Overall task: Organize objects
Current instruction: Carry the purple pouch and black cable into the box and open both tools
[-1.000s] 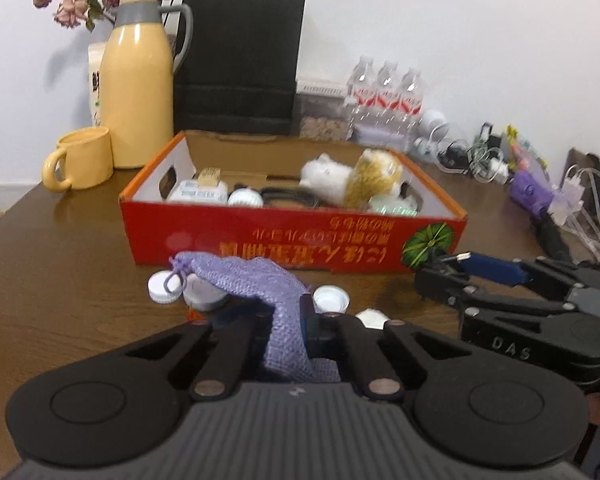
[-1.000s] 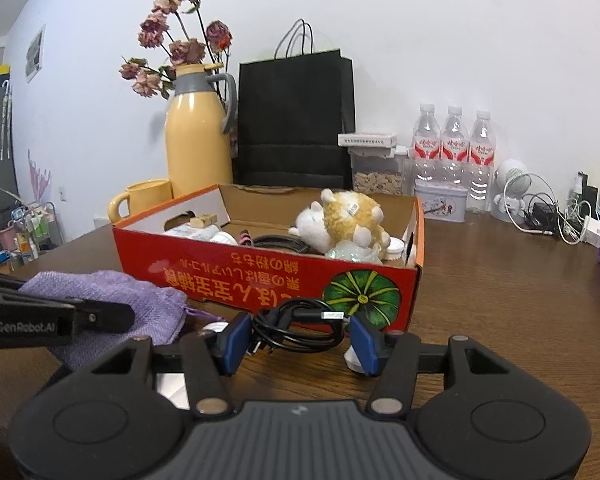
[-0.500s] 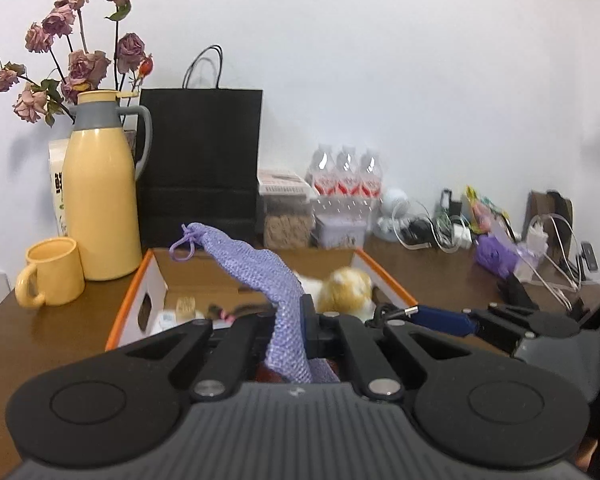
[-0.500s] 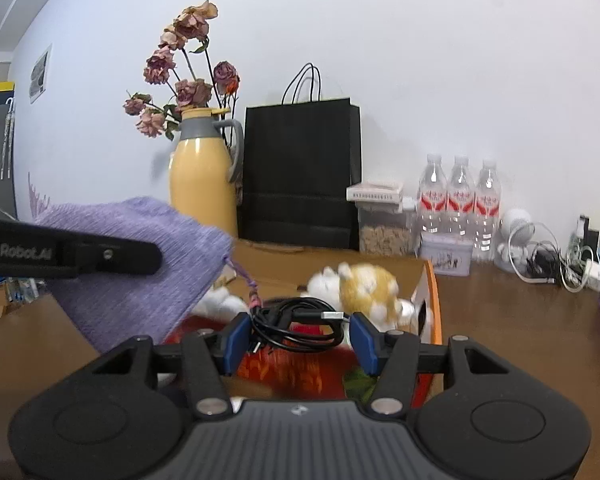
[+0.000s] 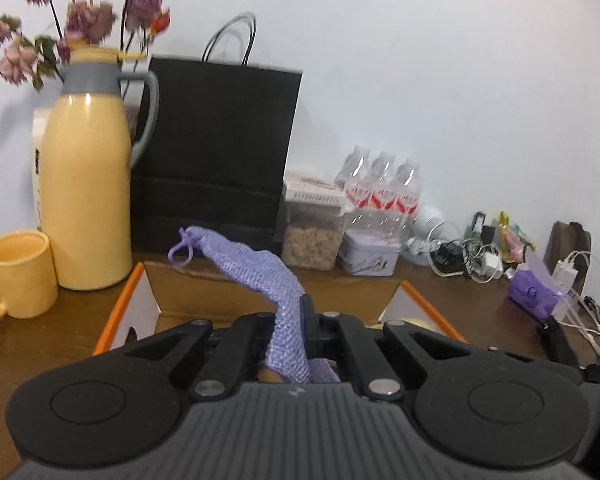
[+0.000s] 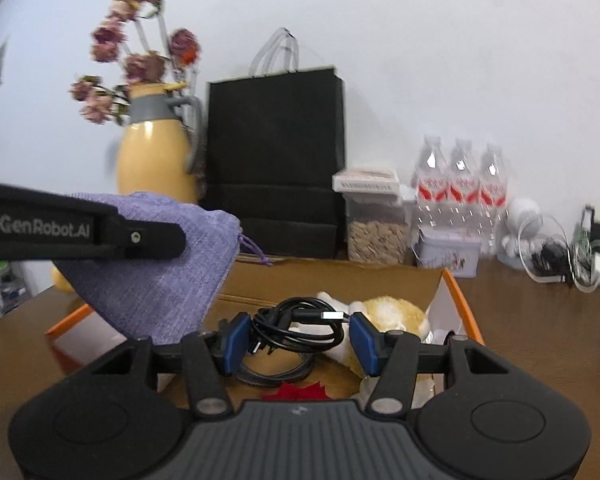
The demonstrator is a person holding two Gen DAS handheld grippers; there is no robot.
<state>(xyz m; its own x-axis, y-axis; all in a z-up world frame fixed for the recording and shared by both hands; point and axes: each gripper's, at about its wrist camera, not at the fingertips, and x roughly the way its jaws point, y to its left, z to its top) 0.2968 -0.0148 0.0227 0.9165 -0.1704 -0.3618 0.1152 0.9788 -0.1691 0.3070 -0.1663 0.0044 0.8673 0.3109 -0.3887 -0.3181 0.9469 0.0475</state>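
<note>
My left gripper (image 5: 300,320) is shut on a purple mesh drawstring pouch (image 5: 260,272) and holds it in the air over the orange cardboard box (image 5: 140,292). From the right wrist view the pouch (image 6: 160,264) hangs at the left, pinched by the left gripper's fingers (image 6: 100,232). My right gripper (image 6: 296,336) is shut on a coiled black USB cable (image 6: 300,320) above the box (image 6: 456,296). A white and yellow plush toy (image 6: 388,312) and another dark cable (image 6: 276,372) lie in the box.
Behind the box stand a yellow jug with dried flowers (image 5: 84,196), a yellow mug (image 5: 16,276), a black paper bag (image 5: 216,152), a jar of grain (image 5: 312,236), three water bottles (image 5: 380,196) and a tangle of chargers (image 5: 468,256) on the brown table (image 5: 60,320).
Both grippers have risen from the table in front of the box and moved forward over it, carrying the pouch and the cable. Grips are unchanged.
</note>
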